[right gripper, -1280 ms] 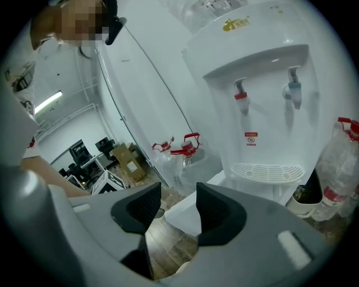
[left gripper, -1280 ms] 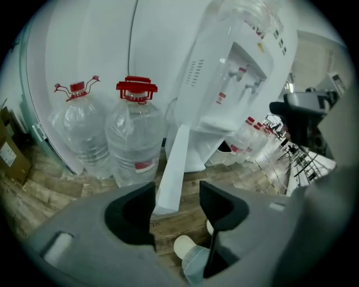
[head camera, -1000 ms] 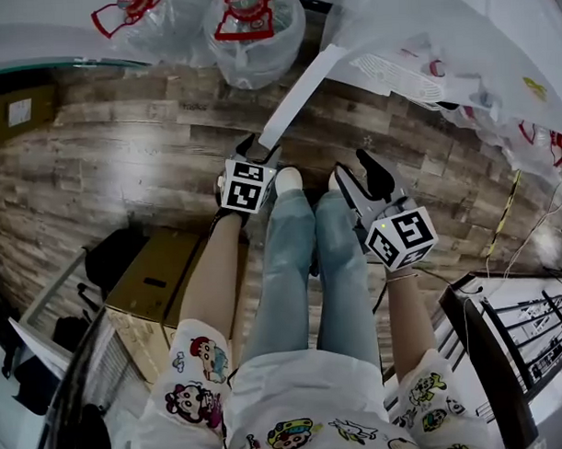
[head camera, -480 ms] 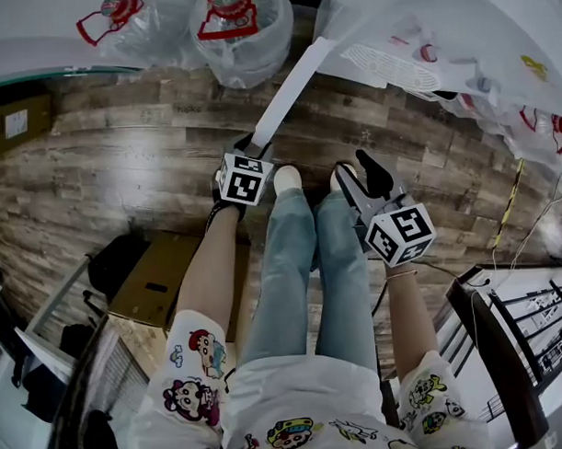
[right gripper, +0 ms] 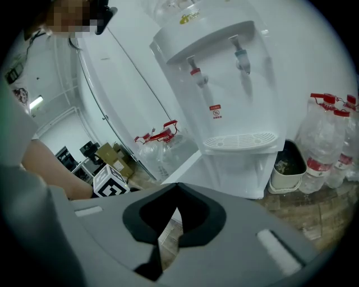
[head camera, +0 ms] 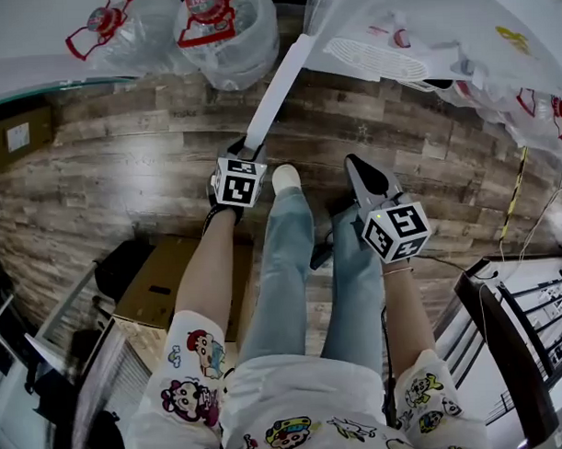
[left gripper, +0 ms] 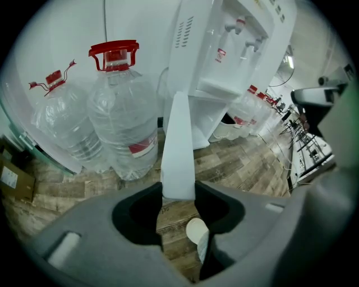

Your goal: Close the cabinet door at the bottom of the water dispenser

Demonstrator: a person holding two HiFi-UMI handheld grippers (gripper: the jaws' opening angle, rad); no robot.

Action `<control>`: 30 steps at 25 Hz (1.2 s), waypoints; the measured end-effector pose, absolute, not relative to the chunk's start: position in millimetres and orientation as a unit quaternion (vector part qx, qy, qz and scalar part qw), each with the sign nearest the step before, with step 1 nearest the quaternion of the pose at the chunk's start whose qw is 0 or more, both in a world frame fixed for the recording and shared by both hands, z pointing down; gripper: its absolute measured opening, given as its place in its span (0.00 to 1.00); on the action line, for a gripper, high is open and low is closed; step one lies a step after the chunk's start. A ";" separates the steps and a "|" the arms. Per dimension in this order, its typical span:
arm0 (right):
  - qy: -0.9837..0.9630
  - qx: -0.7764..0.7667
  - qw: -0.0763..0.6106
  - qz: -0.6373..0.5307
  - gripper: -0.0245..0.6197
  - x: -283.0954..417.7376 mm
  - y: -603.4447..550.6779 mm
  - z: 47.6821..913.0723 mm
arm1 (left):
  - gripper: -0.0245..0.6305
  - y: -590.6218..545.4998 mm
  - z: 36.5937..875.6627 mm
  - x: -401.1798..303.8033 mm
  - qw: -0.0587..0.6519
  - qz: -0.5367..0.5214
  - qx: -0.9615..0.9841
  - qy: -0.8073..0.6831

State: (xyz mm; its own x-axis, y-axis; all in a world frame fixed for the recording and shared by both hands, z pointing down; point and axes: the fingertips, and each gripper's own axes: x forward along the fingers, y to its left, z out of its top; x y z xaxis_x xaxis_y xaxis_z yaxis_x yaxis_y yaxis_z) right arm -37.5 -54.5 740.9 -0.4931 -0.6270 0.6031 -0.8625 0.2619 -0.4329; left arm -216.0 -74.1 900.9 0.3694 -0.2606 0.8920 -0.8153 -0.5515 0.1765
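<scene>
White panel first: the cabinet door [head camera: 273, 92] stands wide open, edge-on to me, running from the water dispenser [head camera: 394, 40] down to my left gripper [head camera: 246, 148]. A second ago that gripper hung spread just above the door's free edge. Now it has dropped onto it, and its jaws are closing with the edge between them. In the left gripper view the pads look to meet both faces of the door. My right gripper [head camera: 357, 167] has snapped from wide apart to fully together, with nothing in it, and has slid a little towards my legs.

I judge the hold nearly made, so the swing shut can begin; the door itself has not moved.

The water bottles [head camera: 223, 28] stand close on the door's outer side, so there is no slack that way. The closing sweep runs over bare wood floor [head camera: 123, 169], but my shoe [head camera: 286, 177] and the idle right gripper sit near that arc.
</scene>
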 end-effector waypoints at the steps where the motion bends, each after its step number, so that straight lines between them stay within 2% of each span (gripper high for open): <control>1: -0.779 0.478 0.156 0.376 0.06 -34.3 -53.6 741.6 | 0.31 -72.0 901.5 -213.7 0.320 0.439 0.761 -0.355; 21: -0.749 0.517 0.121 0.396 0.05 107.3 1.9 735.8 | 0.33 -21.8 901.6 -109.5 0.394 0.444 0.696 -0.405; 30: -0.721 0.546 0.102 0.414 0.05 180.1 27.3 742.6 | 0.36 -15.4 905.3 -36.6 0.397 0.452 0.690 -0.401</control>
